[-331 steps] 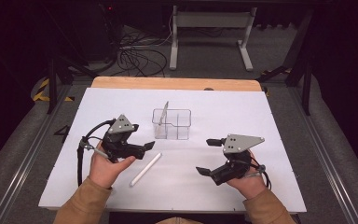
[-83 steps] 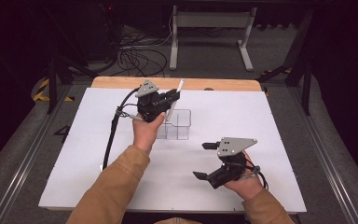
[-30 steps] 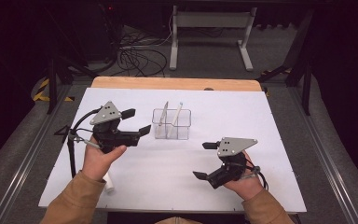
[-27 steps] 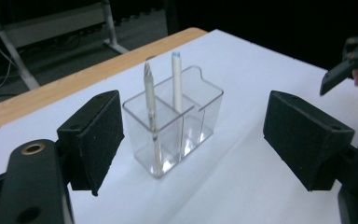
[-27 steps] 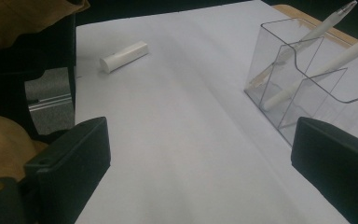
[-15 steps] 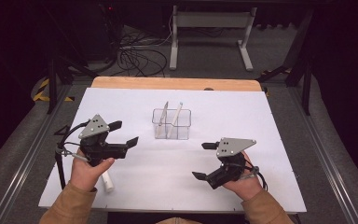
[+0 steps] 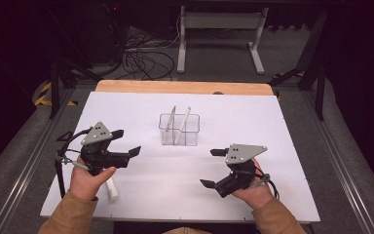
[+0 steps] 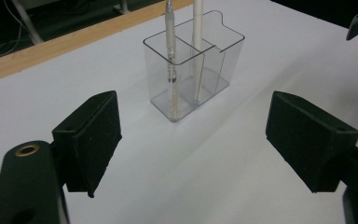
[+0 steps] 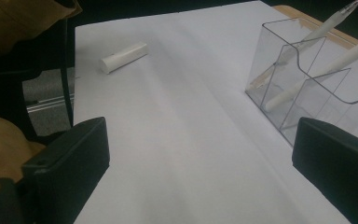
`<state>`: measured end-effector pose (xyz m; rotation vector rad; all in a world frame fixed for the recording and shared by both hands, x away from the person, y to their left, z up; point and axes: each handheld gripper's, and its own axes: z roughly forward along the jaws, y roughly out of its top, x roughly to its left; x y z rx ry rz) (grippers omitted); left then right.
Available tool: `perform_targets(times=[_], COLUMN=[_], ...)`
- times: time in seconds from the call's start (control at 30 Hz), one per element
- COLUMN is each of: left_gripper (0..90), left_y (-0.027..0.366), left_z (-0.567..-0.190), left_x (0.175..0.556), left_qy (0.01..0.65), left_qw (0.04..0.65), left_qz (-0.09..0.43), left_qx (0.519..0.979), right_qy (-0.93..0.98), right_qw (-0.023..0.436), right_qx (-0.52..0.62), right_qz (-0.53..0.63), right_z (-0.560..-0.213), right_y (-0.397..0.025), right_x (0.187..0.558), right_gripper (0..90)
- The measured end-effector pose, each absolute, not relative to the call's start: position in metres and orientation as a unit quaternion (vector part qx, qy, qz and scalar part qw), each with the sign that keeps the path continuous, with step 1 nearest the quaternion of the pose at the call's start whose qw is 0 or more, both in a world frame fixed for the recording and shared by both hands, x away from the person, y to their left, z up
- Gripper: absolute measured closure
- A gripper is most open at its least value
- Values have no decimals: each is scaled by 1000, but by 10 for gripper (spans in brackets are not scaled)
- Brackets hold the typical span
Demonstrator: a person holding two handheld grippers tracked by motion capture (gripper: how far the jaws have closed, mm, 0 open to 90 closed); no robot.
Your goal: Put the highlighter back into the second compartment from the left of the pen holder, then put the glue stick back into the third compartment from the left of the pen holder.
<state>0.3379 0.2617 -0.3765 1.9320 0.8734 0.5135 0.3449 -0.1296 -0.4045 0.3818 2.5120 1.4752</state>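
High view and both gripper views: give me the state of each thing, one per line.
Clear plastic two-compartment holder: upright, holding two pens.
Slim silvery pen: leaning in one compartment.
White pen: leaning in the other.
White cylinder: lying on the table near the left hand.
Left gripper: open, empty.
Right gripper: open, empty.

your left gripper (image 7: pixel 124 142) has drawn back from the clear holder (image 7: pixel 179 129) toward the table's near left, jaws wide; a second pen (image 7: pixel 182 125) now leans inside.

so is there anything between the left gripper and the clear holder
Nothing: in the left gripper view, bare white table lies between the open left gripper and the clear holder.
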Motion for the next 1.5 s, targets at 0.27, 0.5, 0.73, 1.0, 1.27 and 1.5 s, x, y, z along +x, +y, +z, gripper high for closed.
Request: perform_targets(times=[0.27, 0.5, 0.73, 1.0, 1.27, 1.5], left_gripper=[208, 232, 249, 264, 269, 266], left_y=[271, 279, 283, 290, 292, 293], left_z=[-377, -377, -379, -381, -381, -380], left_x=[336, 334, 330, 328, 327, 327], left_qy=[360, 365, 363, 367, 369, 369], left_qw=[455, 439, 423, 424, 430, 436], left_qz=[199, 192, 186, 179, 179, 181], left_qx=[789, 798, 809, 808, 804, 801], right_qy=[851, 851, 850, 851, 851, 850], right_qw=[100, 97, 96, 95, 95, 89], right_qx=[129, 129, 128, 127, 126, 125], right_qz=[499, 500, 502, 501, 501, 504], right_z=[-406, -407, -406, -407, -408, -409], right_y=[-128, -127, -127, -126, -123, -117], right_x=[345, 345, 345, 346, 345, 343], right_gripper=[44, 44, 43, 43, 43, 43])
